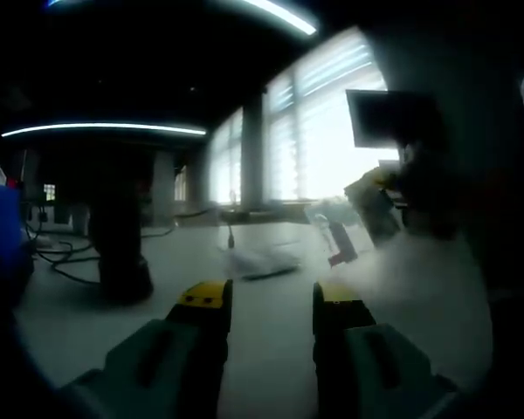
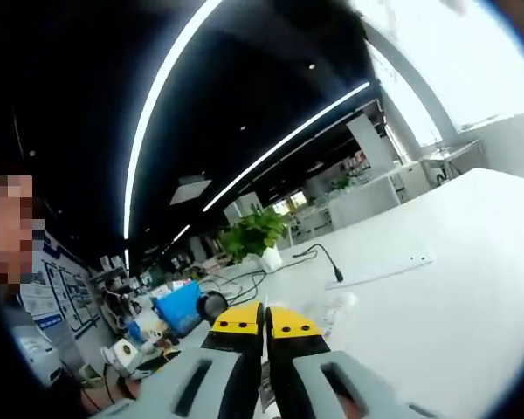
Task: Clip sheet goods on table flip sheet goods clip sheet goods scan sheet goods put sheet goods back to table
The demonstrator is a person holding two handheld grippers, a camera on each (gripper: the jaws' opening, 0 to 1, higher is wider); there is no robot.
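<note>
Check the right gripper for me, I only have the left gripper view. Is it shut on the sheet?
Observer: Yes. The right gripper has its jaws together, and the sheet sticks out past the tips.
Operator: What's ahead of it?
Observer: A cable and a flat white strip lie on the table.
Operator: Beyond that?
Observer: A potted plant stands at the far end.
</note>
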